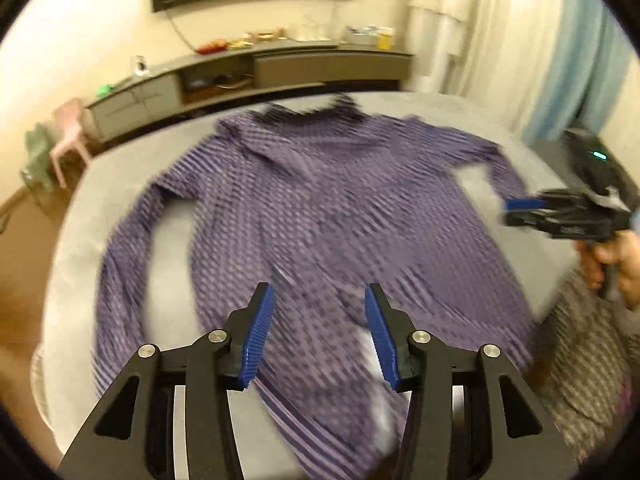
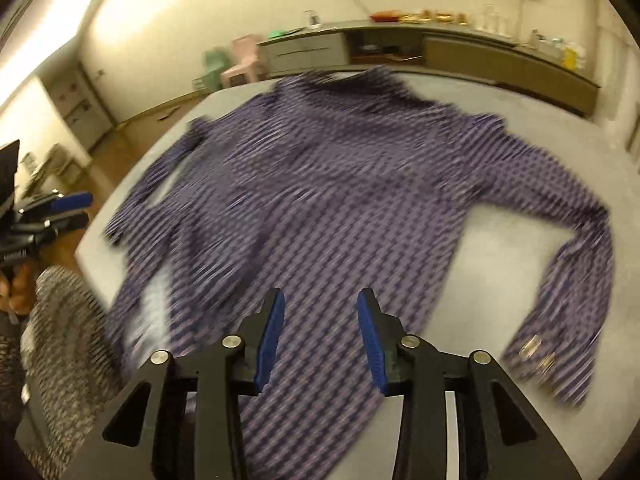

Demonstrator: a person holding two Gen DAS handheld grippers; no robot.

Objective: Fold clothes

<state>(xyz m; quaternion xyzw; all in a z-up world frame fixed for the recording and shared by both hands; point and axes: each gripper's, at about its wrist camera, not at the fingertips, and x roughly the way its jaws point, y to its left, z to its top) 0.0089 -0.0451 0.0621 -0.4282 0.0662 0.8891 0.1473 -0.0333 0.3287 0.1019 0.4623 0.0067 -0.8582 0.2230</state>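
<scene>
Both grippers' fingers (image 1: 264,332) apart, empty; purple shirt (image 1: 320,208) spread flat on table (image 1: 120,200).

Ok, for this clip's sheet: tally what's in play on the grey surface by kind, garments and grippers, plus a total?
Purple patterned shirt, spread flat on the grey surface, sleeves out: 1
Grey speckled garment at the surface's near edge: 1
Grippers, both open with nothing between the pads: 2 (left gripper, right gripper)
Total: 4
</scene>
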